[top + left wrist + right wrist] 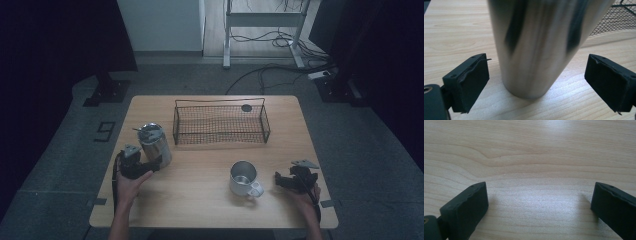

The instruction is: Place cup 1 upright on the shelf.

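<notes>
Steel tumbler (536,47) stands near the bench's (210,200) left edge between the left gripper's (536,85) parted jaws, untouched; right gripper (539,207) jaws apart over bare bench.

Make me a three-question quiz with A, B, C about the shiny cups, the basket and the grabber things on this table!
1. Where is the wire basket?
A. At the far side of the table
B. Beside the person's hands
C. On the floor

2. How many metal cups stand on the table?
A. One
B. Two
C. Four

3. How do the left gripper's jaws stand?
A. Shut with nothing between
C. Squeezing a spoon
B. Open, one on each side of the tall steel tumbler

Answers: 1 A, the basket sits far from the hands. 2 B, the tumbler and the handled mug. 3 B, there are gaps between both pads and the tumbler.
</notes>
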